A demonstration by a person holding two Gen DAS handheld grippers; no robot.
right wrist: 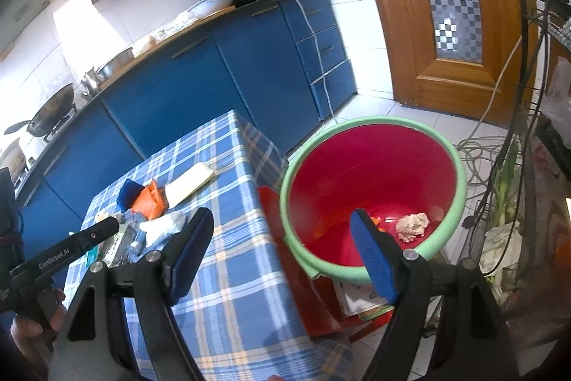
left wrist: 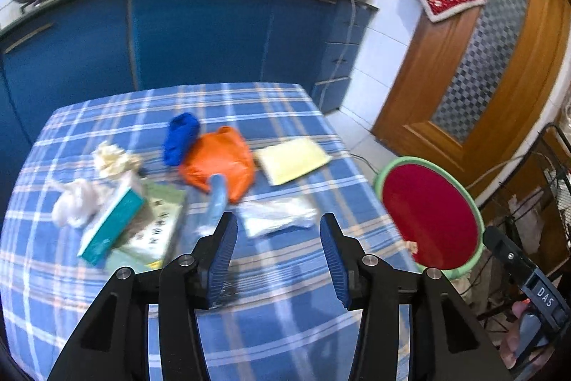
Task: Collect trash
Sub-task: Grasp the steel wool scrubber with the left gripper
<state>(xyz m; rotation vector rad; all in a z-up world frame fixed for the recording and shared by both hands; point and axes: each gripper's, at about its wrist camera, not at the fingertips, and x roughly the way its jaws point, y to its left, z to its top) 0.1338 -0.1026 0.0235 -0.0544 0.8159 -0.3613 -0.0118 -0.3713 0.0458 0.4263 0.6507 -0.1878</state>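
The left gripper [left wrist: 278, 259] is held open over the checked tablecloth [left wrist: 285, 320], and nothing is held between its blue pads [left wrist: 223, 259]. The right gripper [right wrist: 282, 256] is held wide open and empty by the table's edge. Just past it, a crumpled paper ball [right wrist: 413, 226] is seen at the bottom of the red bin [right wrist: 374, 166]. Farther on the table, a clear wrapper [left wrist: 274, 215], a tissue box [left wrist: 112, 224], an orange bag [left wrist: 219, 163] and a yellow cloth [left wrist: 292, 159] are laid close together.
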